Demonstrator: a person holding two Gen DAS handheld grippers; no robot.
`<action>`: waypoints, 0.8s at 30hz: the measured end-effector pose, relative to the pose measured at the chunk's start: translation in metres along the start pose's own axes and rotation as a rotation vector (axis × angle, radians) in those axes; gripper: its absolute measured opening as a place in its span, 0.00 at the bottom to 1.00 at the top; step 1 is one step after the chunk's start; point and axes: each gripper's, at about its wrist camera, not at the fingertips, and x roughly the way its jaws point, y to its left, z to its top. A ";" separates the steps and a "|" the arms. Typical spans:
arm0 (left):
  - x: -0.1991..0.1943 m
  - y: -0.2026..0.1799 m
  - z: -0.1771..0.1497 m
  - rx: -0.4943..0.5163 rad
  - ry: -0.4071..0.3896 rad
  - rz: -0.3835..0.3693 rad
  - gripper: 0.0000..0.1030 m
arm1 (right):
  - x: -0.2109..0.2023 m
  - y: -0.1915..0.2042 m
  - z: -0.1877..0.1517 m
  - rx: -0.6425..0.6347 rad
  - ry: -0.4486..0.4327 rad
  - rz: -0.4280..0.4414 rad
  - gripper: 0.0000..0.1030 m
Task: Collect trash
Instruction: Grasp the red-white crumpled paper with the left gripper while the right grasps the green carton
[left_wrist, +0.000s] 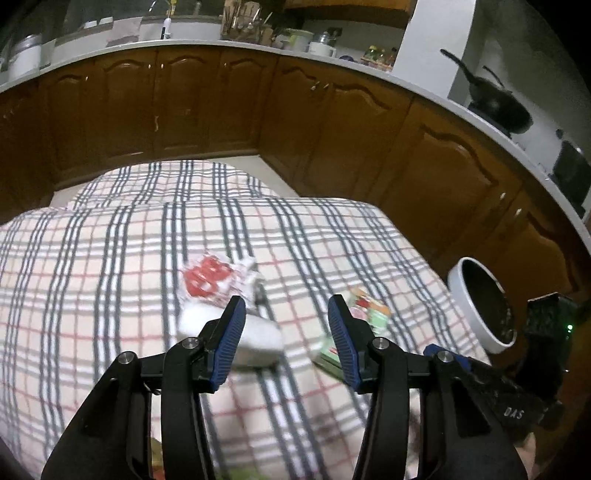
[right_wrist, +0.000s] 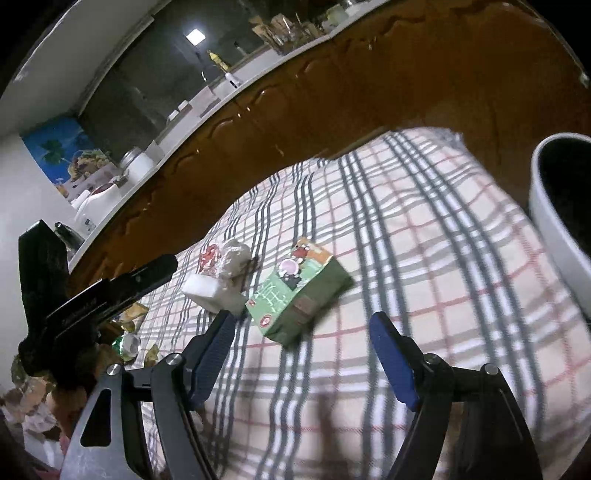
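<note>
Both grippers hang over a table with a plaid cloth (left_wrist: 110, 258), pointed down at a little pile of trash near the middle of it. The left gripper (left_wrist: 284, 325) has its blue pads apart with nothing pinched between them; a white block (left_wrist: 258, 338) sits just past its left pad and partly behind it, not gripped as far as I can see. Right behind that block, touching it, is a crumpled red-and-white wrapper (left_wrist: 210, 277). The right gripper (right_wrist: 301, 350) is spread wide and empty too, with a green carton (right_wrist: 299, 291) lying flat on the cloth just ahead of its pads, label up, close beside the white block. In the left view the same carton peeks out behind the right pad, pretty blurry. A white bin (left_wrist: 480, 302) with a dark inside stands off the cloth's right edge, well apart from the pile. More scraps (right_wrist: 129, 341) lie near the cloth's left edge in the right view, too blurry to tell what they are.
</note>
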 end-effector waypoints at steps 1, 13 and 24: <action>0.002 0.003 0.002 0.002 0.002 0.007 0.49 | 0.004 0.000 0.001 0.008 0.008 0.002 0.75; 0.060 0.021 0.028 0.066 0.104 0.116 0.59 | 0.058 0.019 0.015 0.024 0.082 -0.116 0.75; 0.071 0.018 0.017 0.142 0.115 0.151 0.08 | 0.068 0.027 0.018 -0.042 0.077 -0.138 0.52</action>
